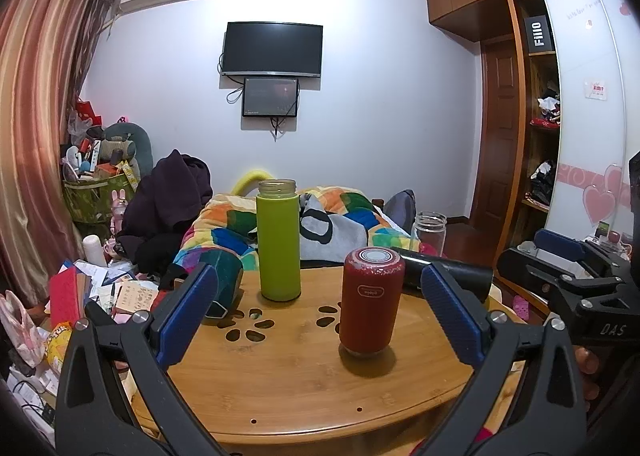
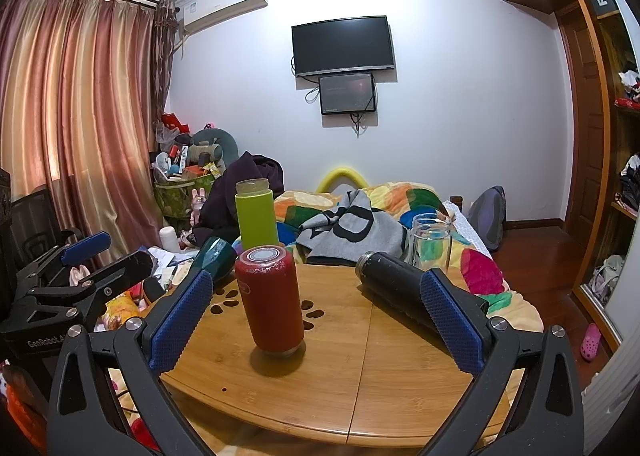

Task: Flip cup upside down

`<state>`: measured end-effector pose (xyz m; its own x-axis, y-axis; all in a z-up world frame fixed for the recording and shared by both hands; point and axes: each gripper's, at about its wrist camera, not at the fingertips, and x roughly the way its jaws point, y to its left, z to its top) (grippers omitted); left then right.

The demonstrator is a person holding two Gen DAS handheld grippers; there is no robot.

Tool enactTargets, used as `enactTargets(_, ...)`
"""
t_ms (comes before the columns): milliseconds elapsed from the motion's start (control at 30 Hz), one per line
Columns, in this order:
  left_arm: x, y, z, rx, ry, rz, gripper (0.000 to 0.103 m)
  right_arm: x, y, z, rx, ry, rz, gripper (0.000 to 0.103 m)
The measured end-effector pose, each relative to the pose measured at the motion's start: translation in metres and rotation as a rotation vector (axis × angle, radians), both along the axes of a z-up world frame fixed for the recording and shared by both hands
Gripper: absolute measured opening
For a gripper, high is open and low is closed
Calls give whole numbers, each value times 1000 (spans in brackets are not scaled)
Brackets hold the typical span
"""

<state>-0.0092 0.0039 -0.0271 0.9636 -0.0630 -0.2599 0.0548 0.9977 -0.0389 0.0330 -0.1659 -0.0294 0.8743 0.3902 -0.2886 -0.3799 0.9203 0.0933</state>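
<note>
A red cup (image 1: pixel 372 302) stands on the round wooden table (image 1: pixel 304 384), its flat base ring facing up; it also shows in the right wrist view (image 2: pixel 270 302). A green cup (image 1: pixel 278 242) stands upright with its mouth open, behind and left of the red one, and shows in the right wrist view (image 2: pixel 256 214). My left gripper (image 1: pixel 320 312) is open and empty, near the table's front edge, with the red cup ahead between its fingers. My right gripper (image 2: pixel 316 320) is open and empty, just right of the red cup.
A black flask (image 2: pixel 404 288) lies on its side at the table's right. A dark teal cup (image 2: pixel 214 258) lies at the table's left edge. A clear glass jar (image 2: pixel 432 240) stands behind. A bed with a colourful blanket (image 1: pixel 348 216) lies beyond; clutter (image 1: pixel 100 288) covers the left.
</note>
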Motion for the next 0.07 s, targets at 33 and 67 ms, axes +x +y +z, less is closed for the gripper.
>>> enactTargets(33, 0, -1, 0, -2, 1, -2, 103, 0, 0, 0, 0, 0, 1, 103)
enactTargets(67, -1, 0, 0, -4, 2, -3, 103, 0, 0, 0, 0, 0, 0, 103)
